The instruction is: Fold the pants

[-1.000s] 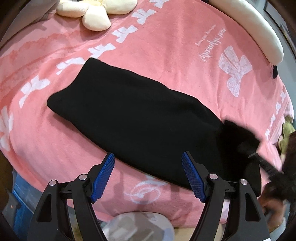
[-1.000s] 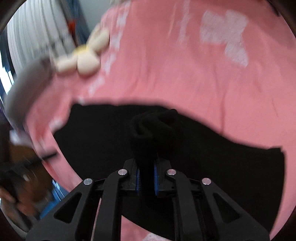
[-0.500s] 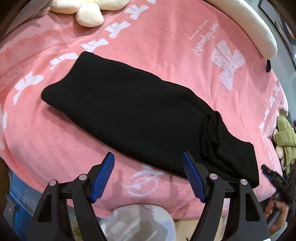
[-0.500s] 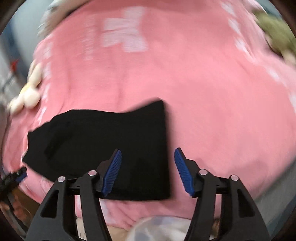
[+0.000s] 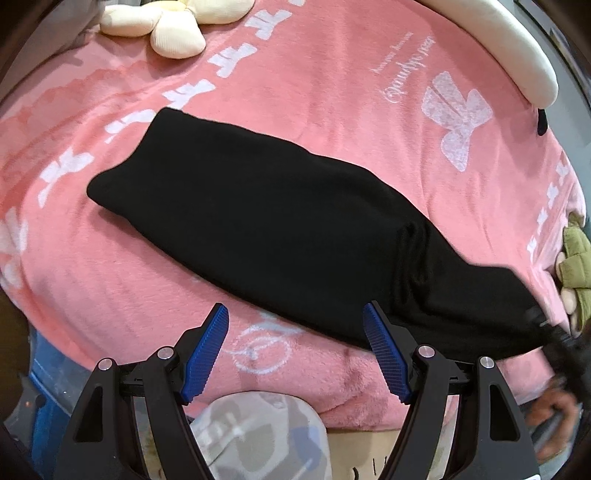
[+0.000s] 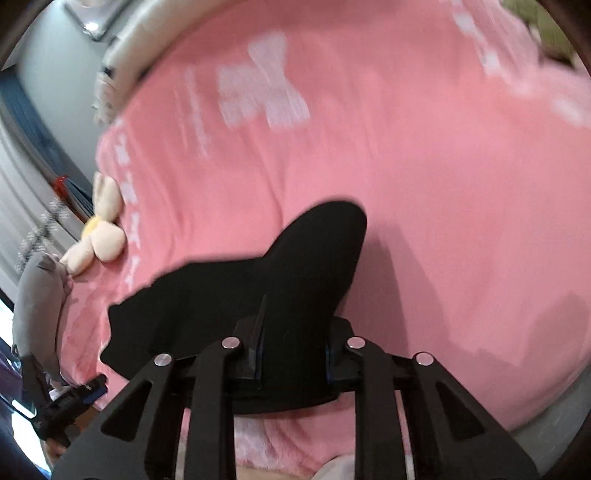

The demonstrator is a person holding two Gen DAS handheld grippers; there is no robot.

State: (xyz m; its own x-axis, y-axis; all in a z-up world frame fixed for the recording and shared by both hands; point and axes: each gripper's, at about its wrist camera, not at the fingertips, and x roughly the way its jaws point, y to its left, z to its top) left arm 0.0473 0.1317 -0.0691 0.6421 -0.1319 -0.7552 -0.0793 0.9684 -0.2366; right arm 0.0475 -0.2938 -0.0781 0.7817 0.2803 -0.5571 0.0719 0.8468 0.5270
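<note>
two plush toys flank black pants (image 5: pixel 280 225), right hand-held gripper (image 6: pixel 291 354) clamping them, left hand-held gripper (image 5: pixel 295 350) spread wide.

A fluffy pink blanket (image 5: pixel 332 92) printed with white bows and script covers the bed. A cream flower-shaped plush cushion (image 5: pixel 173 22) lies at its far corner (yellow centre visible), an olive-green plush toy (image 5: pixel 576 258) at another edge, and a long cream bolster (image 5: pixel 517 48) along the rim.
</note>
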